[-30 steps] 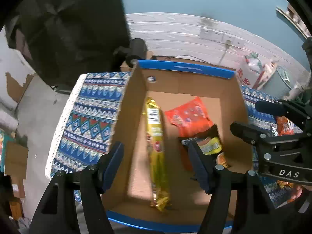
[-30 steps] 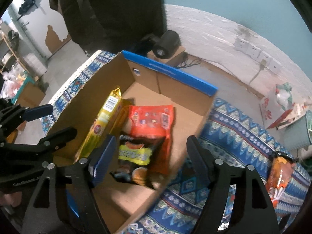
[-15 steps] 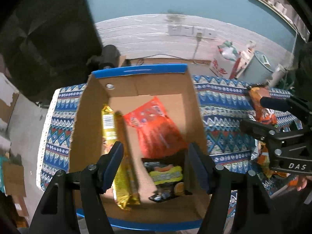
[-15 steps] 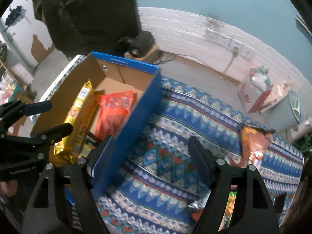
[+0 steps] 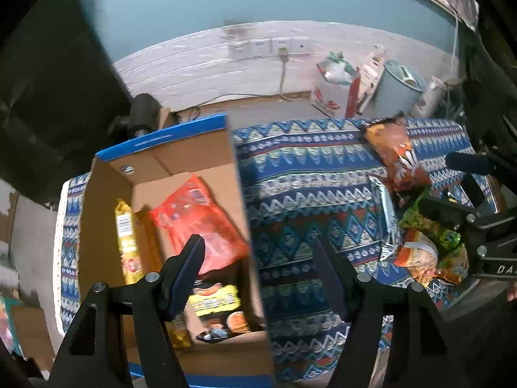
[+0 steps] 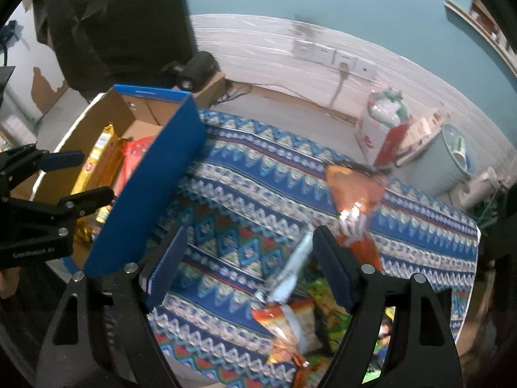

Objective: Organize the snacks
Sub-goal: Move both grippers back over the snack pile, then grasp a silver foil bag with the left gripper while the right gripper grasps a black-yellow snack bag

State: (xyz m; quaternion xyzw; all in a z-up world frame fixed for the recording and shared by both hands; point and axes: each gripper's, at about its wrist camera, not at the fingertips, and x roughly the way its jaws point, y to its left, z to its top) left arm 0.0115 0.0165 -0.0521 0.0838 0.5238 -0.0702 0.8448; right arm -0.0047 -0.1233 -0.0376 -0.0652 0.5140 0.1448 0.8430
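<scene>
Orange snack bag (image 6: 353, 194) beyond right fingers (image 6: 332, 271), jaws opening, empty

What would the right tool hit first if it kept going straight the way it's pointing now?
Most likely the bare patterned tablecloth between the box and the loose snack pile. The right tool is empty with its jaws opening; depth is hard to judge.

Dim, motion-blurred, fisheye-warped, dark corners.

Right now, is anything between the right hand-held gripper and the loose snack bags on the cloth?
Nothing visible. The right hand-held gripper, jaws opening and empty, hangs over bare patterned cloth; the snack bags lie just beside its right finger.
</scene>
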